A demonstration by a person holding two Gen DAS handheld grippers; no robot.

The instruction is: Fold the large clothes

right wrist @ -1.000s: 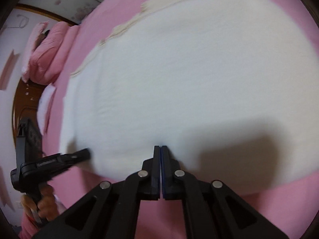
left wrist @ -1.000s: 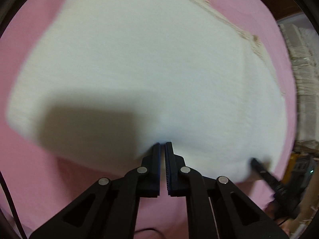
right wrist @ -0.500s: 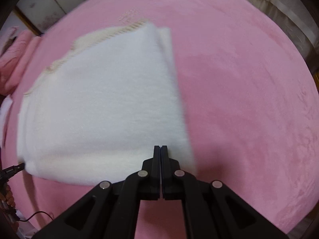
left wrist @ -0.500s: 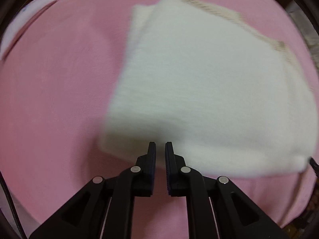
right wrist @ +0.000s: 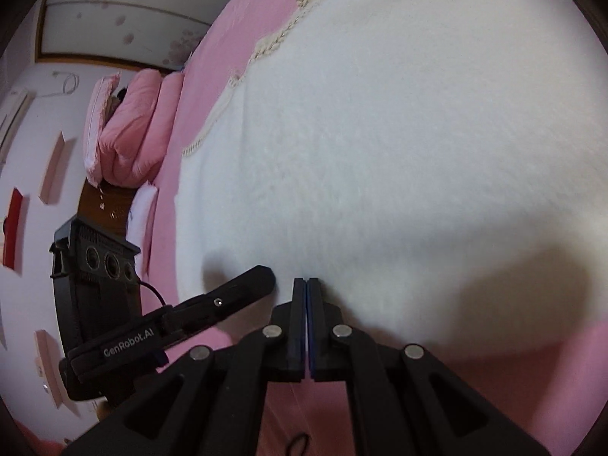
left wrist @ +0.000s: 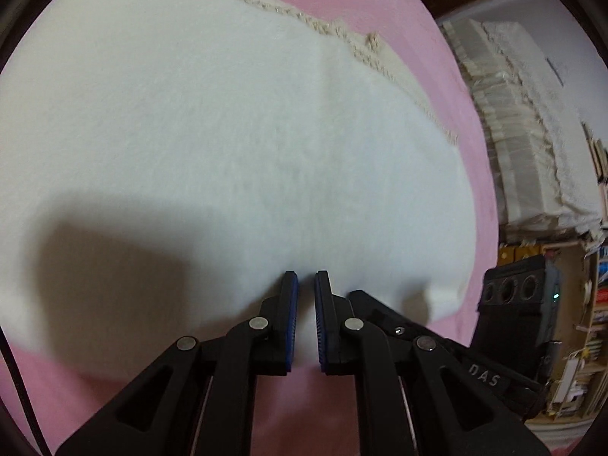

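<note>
White garment [left wrist: 235, 144] — folded, flat on the pink bed [left wrist: 448, 76]; braided trim [left wrist: 364, 53] along its far edge, near edge at both grippers. Left gripper [left wrist: 306, 285]: jaws nearly closed, fabric in the slit. Right gripper [right wrist: 306, 288]: jaws closed; whether they pinch fabric cannot be told. Open bed beyond the garment's side edges — pillows [right wrist: 129, 133] at the head.
</note>
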